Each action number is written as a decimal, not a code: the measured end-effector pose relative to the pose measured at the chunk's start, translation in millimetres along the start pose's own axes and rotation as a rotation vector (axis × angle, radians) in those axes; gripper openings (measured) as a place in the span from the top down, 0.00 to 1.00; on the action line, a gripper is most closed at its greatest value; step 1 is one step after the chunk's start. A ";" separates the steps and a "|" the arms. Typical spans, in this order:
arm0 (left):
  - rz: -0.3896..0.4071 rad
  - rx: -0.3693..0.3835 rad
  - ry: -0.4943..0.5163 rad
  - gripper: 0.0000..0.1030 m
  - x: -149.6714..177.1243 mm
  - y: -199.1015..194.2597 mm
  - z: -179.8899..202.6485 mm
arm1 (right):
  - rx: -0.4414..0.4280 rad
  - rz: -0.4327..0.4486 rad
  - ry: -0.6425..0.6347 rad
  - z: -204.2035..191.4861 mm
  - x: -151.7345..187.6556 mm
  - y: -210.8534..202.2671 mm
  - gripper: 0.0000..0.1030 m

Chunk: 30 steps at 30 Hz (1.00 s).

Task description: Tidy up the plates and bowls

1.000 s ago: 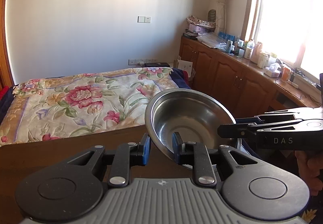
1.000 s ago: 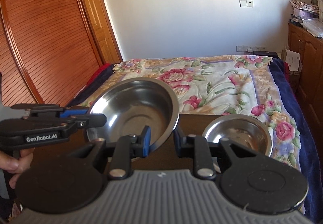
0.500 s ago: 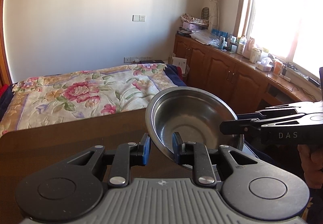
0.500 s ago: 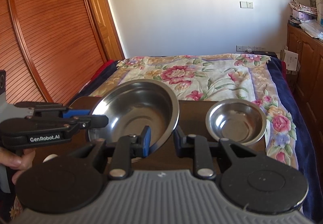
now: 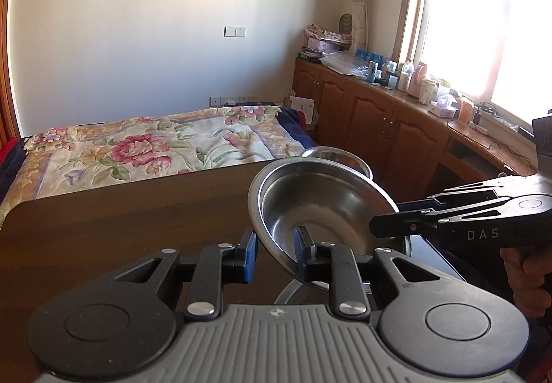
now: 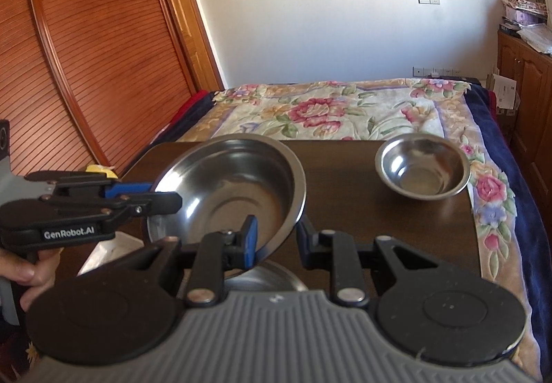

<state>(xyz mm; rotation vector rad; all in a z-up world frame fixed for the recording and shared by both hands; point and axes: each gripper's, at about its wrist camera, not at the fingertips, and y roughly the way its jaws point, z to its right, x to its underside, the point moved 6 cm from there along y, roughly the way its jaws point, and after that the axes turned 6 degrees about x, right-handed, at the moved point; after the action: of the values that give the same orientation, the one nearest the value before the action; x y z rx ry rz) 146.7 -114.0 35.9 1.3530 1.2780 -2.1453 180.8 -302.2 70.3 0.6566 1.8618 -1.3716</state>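
Note:
A large steel bowl hangs tilted above the dark wooden table, held by both grippers. My left gripper has the bowl's near rim between its fingers, and my right gripper has the opposite rim between its fingers. Each gripper shows in the other's view, the right one and the left one. A smaller steel bowl stands on the table at the far right and peeks out behind the large bowl. Another steel dish lies under the held bowl.
A bed with a floral cover lies beyond the table's far edge. Wooden cabinets with clutter run under the window on the right. A wooden slatted door stands at the left. A white object lies by the table's left edge.
Both grippers have carried the large bowl down and nearer to the table. The small bowl and the dish underneath now show more fully.

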 end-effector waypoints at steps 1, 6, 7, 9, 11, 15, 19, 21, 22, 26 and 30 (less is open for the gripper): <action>-0.002 0.001 0.002 0.75 1.7 -1.2 -0.8 | 0.000 -0.002 -0.005 -1.5 1.5 -0.6 0.74; -0.017 0.017 0.004 0.75 13.7 -3.5 -2.9 | -0.011 -0.001 -0.011 -6.4 7.6 -7.0 0.74; -0.024 0.020 0.003 0.75 17.5 -3.4 -2.9 | -0.013 -0.002 -0.013 -7.1 9.5 -7.5 0.74; -0.038 0.019 0.006 0.75 24.8 -2.3 -2.1 | -0.017 -0.009 -0.013 -8.4 15.3 -7.7 0.74; -0.050 0.022 0.011 0.75 32.9 -1.4 -0.8 | -0.018 -0.026 -0.017 -9.7 22.3 -6.9 0.74; -0.075 0.031 0.016 0.75 47.3 -0.3 3.2 | -0.018 -0.044 -0.041 -12.6 35.3 -9.4 0.74; -0.088 0.041 0.030 0.75 56.6 -0.7 6.5 | -0.022 -0.053 -0.042 -11.8 45.3 -13.3 0.74; -0.096 0.047 0.034 0.75 60.2 -0.6 7.3 | -0.021 -0.058 -0.047 -11.4 49.8 -14.8 0.74; -0.102 0.049 0.039 0.75 61.8 0.0 8.0 | -0.019 -0.058 -0.051 -11.0 52.2 -15.1 0.74; -0.115 0.052 0.064 0.75 66.7 4.8 10.0 | -0.009 -0.060 -0.062 -10.1 60.2 -14.9 0.74; -0.127 0.046 0.079 0.75 70.0 8.4 13.1 | 0.012 -0.063 -0.031 -4.8 66.7 -10.4 0.77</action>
<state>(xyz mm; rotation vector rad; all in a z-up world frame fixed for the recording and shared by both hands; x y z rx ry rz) 108.8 -115.6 -25.0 1.4231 1.3871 -2.2386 131.0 -301.8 24.4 0.5846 1.8654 -1.4258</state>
